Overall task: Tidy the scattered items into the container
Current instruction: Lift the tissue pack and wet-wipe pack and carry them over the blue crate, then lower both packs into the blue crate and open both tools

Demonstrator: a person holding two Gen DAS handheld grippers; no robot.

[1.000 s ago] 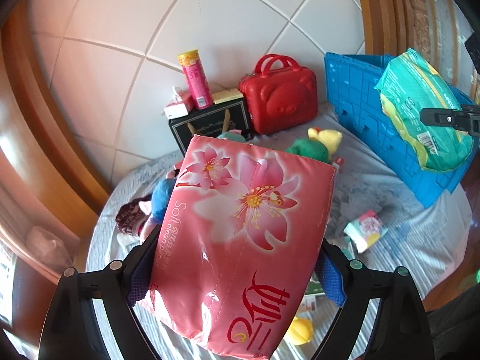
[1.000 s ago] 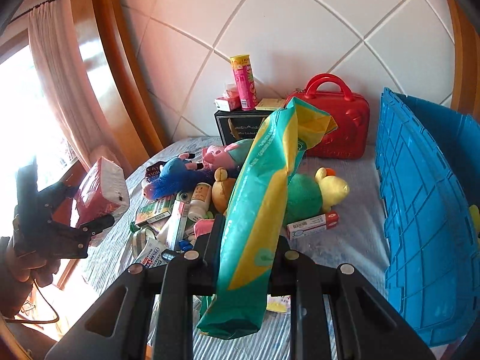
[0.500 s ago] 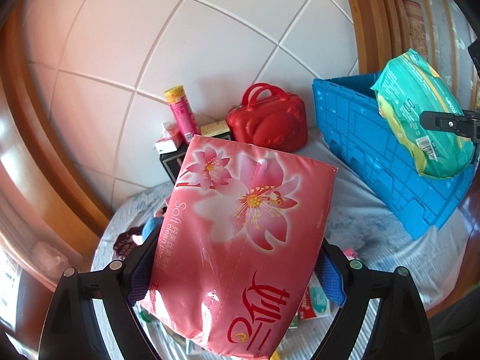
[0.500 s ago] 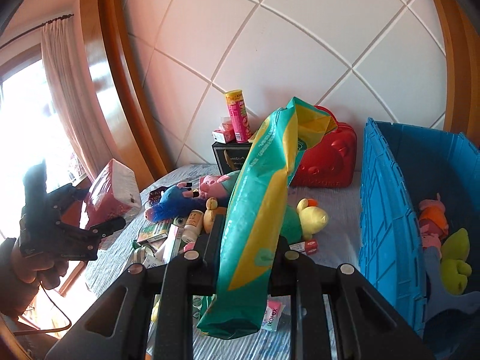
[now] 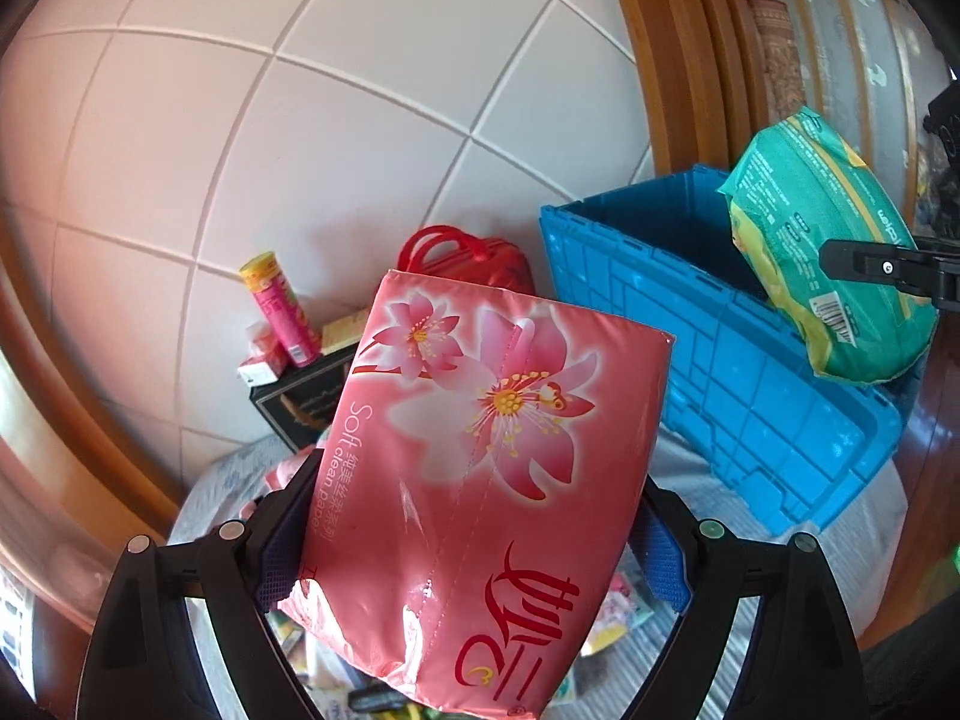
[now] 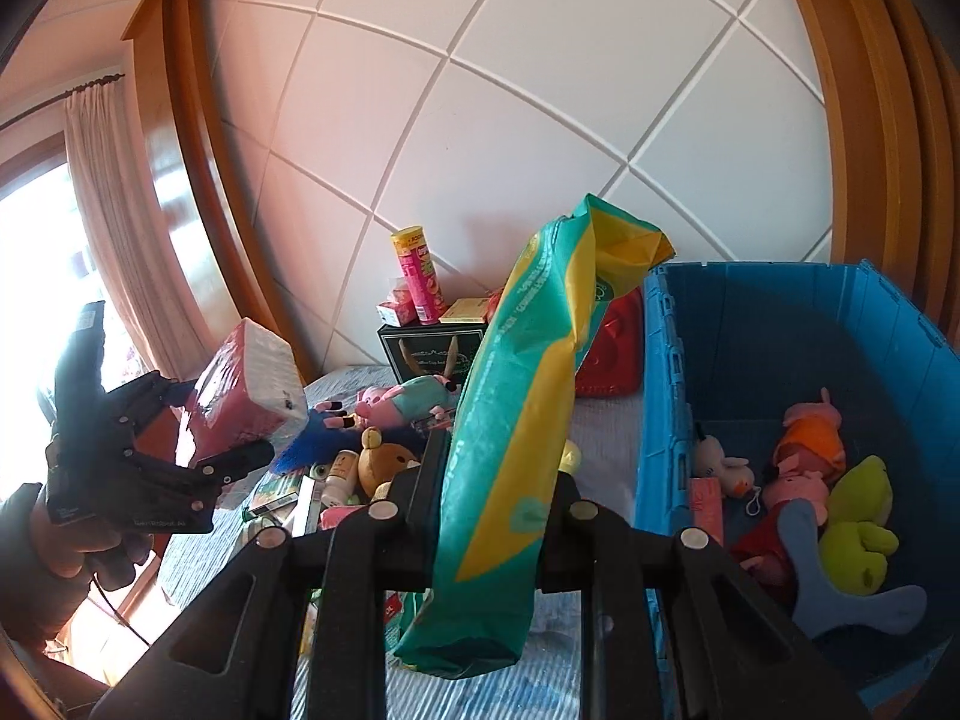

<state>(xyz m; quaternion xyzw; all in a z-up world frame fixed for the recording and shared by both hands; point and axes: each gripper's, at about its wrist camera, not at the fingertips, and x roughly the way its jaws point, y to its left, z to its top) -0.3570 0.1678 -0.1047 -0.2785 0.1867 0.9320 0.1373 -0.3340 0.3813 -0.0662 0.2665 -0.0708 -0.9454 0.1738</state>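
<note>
My left gripper (image 5: 468, 516) is shut on a pink tissue pack (image 5: 480, 480) with a flower print, held high above the bed. It also shows in the right wrist view (image 6: 246, 396) at the left. My right gripper (image 6: 498, 468) is shut on a teal and yellow diaper pack (image 6: 528, 420), held beside the left wall of the blue crate (image 6: 660, 420). In the left wrist view the diaper pack (image 5: 822, 252) hangs over the crate's rim (image 5: 720, 324). Several plush toys (image 6: 804, 480) lie inside the crate.
Plush toys, bottles and small boxes (image 6: 360, 462) are scattered on the grey bedspread (image 6: 600, 432). A red case (image 5: 474, 258), a black box (image 6: 432, 348) and a pink can (image 6: 420, 276) stand against the white padded wall. Wooden frames flank the wall.
Both grippers have risen with their packs. The right gripper has moved toward the crate, whose inside now shows. The left view has swung up, away from the bed.
</note>
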